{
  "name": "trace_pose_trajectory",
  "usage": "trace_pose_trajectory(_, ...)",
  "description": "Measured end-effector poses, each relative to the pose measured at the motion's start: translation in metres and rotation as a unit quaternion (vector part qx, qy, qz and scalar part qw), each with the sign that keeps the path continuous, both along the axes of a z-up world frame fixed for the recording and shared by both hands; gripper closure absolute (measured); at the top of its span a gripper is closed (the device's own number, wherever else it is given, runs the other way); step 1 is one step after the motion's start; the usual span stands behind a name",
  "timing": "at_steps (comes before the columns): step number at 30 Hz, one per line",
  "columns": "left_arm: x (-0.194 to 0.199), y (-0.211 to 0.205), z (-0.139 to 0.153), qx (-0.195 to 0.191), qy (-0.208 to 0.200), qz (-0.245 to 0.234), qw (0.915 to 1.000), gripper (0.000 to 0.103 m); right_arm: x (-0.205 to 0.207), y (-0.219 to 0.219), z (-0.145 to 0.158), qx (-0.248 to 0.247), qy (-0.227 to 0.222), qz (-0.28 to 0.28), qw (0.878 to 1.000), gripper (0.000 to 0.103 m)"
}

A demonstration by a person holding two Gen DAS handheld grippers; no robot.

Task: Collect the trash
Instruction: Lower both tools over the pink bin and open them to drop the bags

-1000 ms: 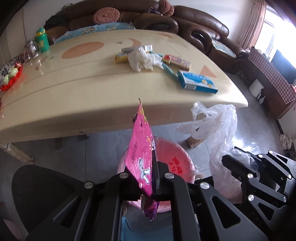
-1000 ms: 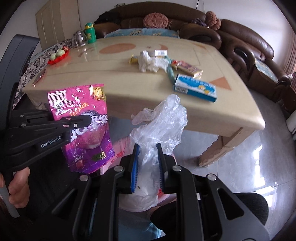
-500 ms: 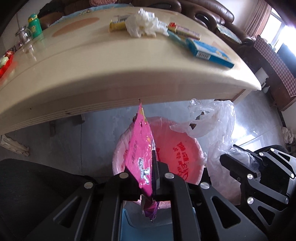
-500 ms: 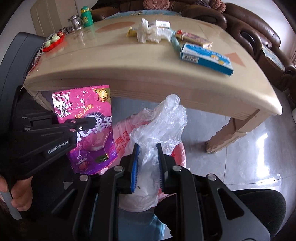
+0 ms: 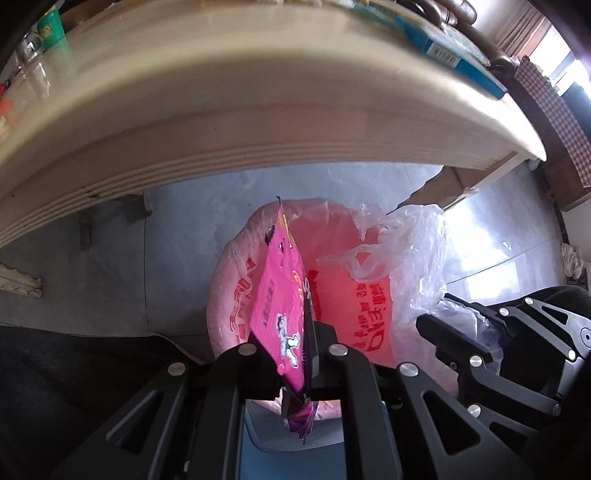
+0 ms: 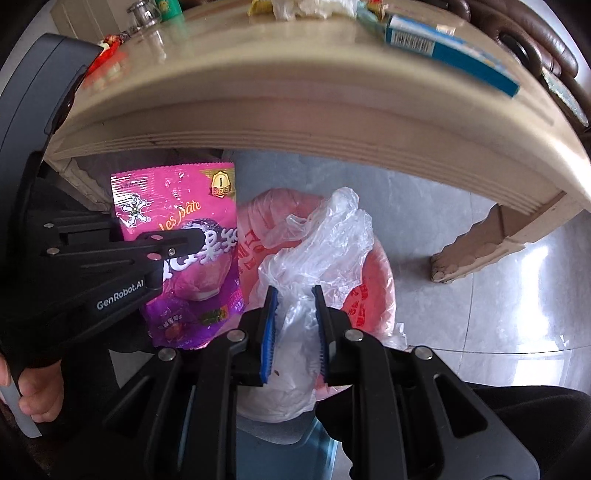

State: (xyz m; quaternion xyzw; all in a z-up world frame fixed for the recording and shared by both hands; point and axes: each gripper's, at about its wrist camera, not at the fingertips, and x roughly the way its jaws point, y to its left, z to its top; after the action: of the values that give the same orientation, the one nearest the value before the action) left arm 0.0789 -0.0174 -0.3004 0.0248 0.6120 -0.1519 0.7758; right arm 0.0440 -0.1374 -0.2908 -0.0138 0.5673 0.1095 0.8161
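My left gripper is shut on a pink and purple snack packet, seen edge-on and hanging over a pink-lined trash bin on the floor. From the right wrist the same packet shows its front, pinched by the left gripper. My right gripper is shut on a crumpled clear plastic bag, its blue pads pressing both sides, above the bin. In the left wrist view that bag hangs at the bin's right rim from the right gripper.
The beige table's edge arches just above and beyond both grippers, with a blue box and more wrappers on top. A table leg stands right of the bin. A person's hand grips the left handle.
Both grippers have sunk from above tabletop height to below the table's edge, closer over the pink bin. Each keeps the same hold on its item.
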Motion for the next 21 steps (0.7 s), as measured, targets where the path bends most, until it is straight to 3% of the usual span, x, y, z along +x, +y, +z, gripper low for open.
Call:
trace_pose_trajectory(12,0.018,0.0,-0.046,-0.005,0.059,0.004,0.9982,0.095,0.02,0.003,-0.049,-0.001,0.059,0.015,0.998,0.083)
trace_pose_trajectory(21,0.026,-0.004,-0.061,0.0,0.073,-0.005,0.9973,0.094,0.034,0.012,-0.073,0.0,0.09,0.018,0.996,0.082)
